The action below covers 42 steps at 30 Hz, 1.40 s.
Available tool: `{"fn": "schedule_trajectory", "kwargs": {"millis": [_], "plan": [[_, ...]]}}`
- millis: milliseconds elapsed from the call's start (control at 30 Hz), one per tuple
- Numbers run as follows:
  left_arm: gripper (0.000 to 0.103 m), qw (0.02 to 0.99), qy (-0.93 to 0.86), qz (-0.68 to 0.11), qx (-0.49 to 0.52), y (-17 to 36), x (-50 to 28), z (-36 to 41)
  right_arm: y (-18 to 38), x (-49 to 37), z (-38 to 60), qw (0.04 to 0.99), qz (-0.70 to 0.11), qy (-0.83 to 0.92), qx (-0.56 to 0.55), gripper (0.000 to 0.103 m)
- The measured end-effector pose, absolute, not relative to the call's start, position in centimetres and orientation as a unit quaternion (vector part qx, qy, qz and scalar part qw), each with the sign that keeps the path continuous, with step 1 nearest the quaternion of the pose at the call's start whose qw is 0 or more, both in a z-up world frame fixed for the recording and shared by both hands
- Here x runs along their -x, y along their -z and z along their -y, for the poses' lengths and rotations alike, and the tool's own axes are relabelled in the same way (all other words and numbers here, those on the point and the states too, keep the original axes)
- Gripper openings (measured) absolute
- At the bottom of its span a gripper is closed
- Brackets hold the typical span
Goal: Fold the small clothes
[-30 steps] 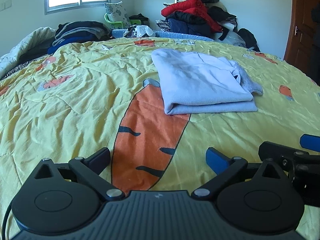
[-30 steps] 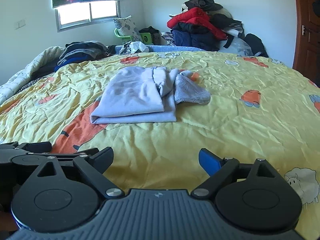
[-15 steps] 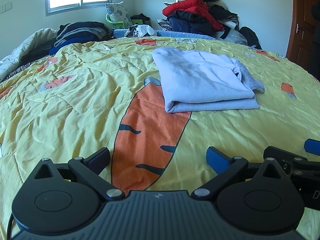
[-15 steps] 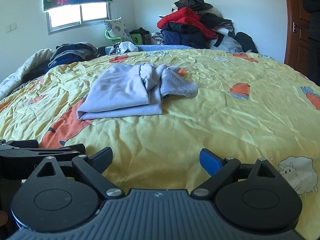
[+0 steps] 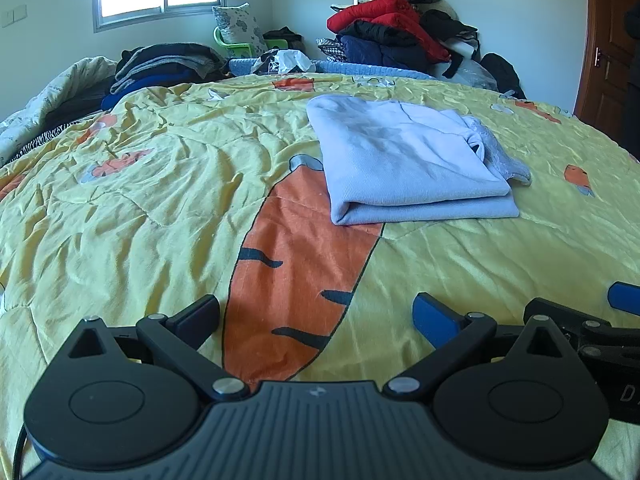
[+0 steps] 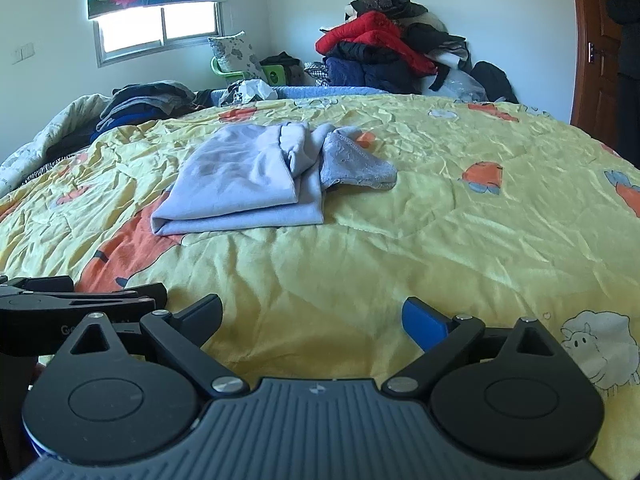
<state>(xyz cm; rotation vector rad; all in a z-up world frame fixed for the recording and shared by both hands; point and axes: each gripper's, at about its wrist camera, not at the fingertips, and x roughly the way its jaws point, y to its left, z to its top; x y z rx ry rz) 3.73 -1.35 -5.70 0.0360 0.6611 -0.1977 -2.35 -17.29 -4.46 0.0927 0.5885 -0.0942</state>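
Folded garment (image 5: 404,168) lies on quilt (image 5: 140,208).

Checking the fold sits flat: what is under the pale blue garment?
The pale blue garment lies on the yellow quilt, its near corner over the orange carrot print. Whatever is beneath its middle is covered.

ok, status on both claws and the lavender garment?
Left claw open, empty. Right claw open, empty. Lavender garment folded on the yellow quilt, lace edge sticking out, untouched. Nothing in the way.
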Motion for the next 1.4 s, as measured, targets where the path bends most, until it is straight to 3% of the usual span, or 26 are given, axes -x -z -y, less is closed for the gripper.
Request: {"fn": "schedule_trajectory", "kwargs": {"millis": [1400], "plan": [[0.103, 0.943, 0.067, -0.325, -0.015, 5.8, -2.6, -0.4, 5.3, 1.6, 17.7, 0.943, -0.329, 0.052, -0.004, 0.103]]}}
